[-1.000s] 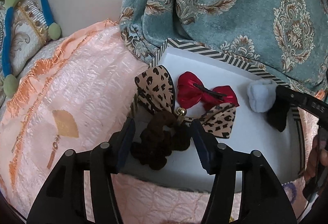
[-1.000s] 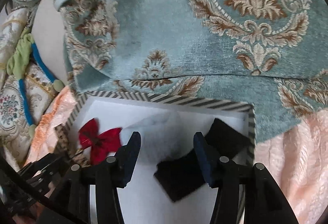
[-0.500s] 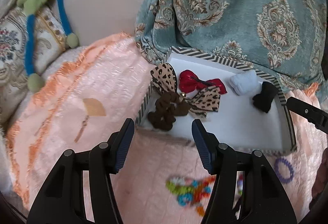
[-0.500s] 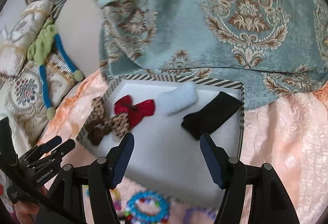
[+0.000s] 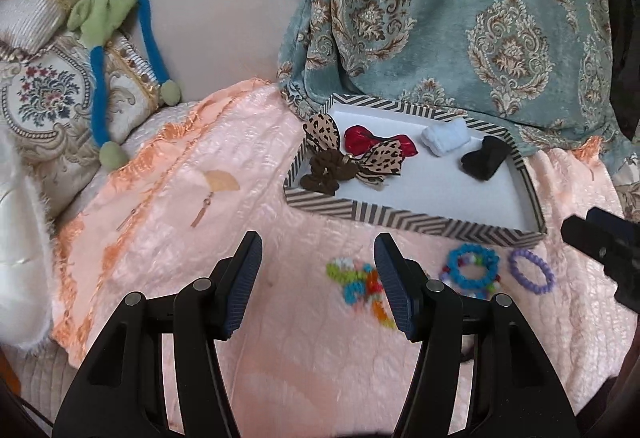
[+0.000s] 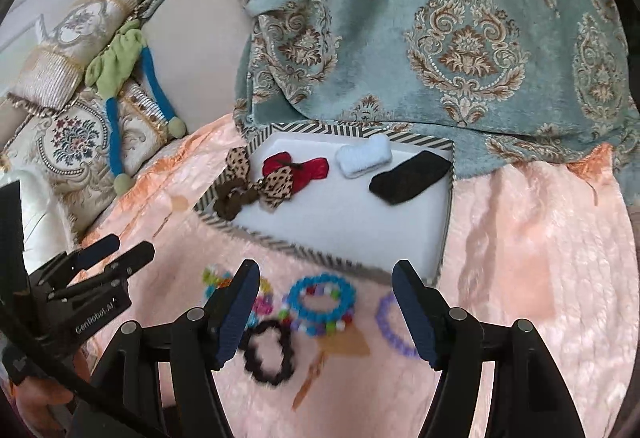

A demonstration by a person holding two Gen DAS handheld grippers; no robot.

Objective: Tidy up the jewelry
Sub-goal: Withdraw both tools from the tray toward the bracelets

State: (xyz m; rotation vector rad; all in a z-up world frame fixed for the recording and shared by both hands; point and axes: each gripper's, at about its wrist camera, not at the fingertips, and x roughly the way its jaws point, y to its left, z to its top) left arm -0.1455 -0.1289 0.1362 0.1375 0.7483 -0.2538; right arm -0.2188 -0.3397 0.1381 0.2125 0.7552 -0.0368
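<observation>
Both grippers empty and spread wide above the loose bracelets, tray waiting beyond.

Nearest, the left gripper [image 5: 318,280] and the right gripper [image 6: 326,312] hang over the peach bedspread [image 5: 208,197] with fingers far apart and nothing between them — likely lined up to choose the next piece. Just beyond the fingertips lie the beaded bracelets: a multicoloured bracelet [image 5: 356,284], a blue bracelet [image 6: 322,298], a black bracelet [image 6: 268,352] and a purple bracelet [image 5: 532,270], all outside the box, so judged unsorted. Farther on, the striped tray [image 5: 400,215] holds the soft hair pieces in a row — brown scrunchie [image 5: 326,173], leopard bow [image 5: 380,159], red bow [image 5: 360,139], pale blue bow [image 6: 362,157], black bow [image 6: 410,177] — with bare floor nearer its front, seemingly left for the bracelets.
</observation>
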